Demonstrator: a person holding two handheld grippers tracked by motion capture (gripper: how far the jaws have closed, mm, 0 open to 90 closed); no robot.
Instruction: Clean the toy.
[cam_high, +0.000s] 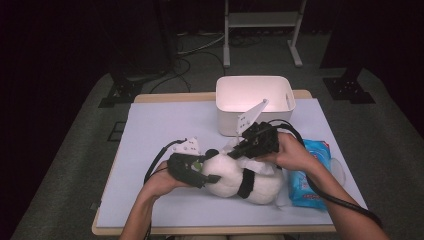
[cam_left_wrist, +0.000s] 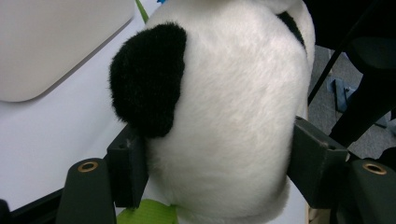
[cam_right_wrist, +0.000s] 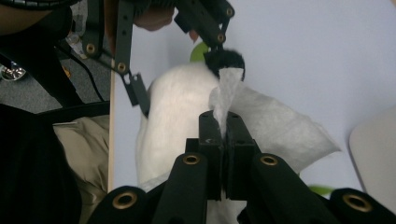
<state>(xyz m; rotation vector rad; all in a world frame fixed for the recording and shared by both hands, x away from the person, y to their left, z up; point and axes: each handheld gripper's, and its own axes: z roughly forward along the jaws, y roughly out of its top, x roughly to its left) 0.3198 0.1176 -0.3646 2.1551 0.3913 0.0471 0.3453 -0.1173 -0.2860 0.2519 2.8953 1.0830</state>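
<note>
The left tongs (cam_high: 207, 172) clamp the plush panda (cam_high: 240, 182) lying on the table (cam_high: 165, 125). The right tongs (cam_high: 239, 150) are pressed together, pinching a white wipe (cam_right_wrist: 261, 126), seemingly draped over the panda.

Lit from overhead; tabletop (cam_high: 165, 130) evenly bright, surrounding floor dim, corners near black. Glare inside white bin (cam_high: 252, 95). Soft shadows under plush toy (cam_high: 240, 182). High view soft, low in detail. Gripper views sharper; nearest fingers (cam_right_wrist: 212, 135) slightly blurred.
</note>
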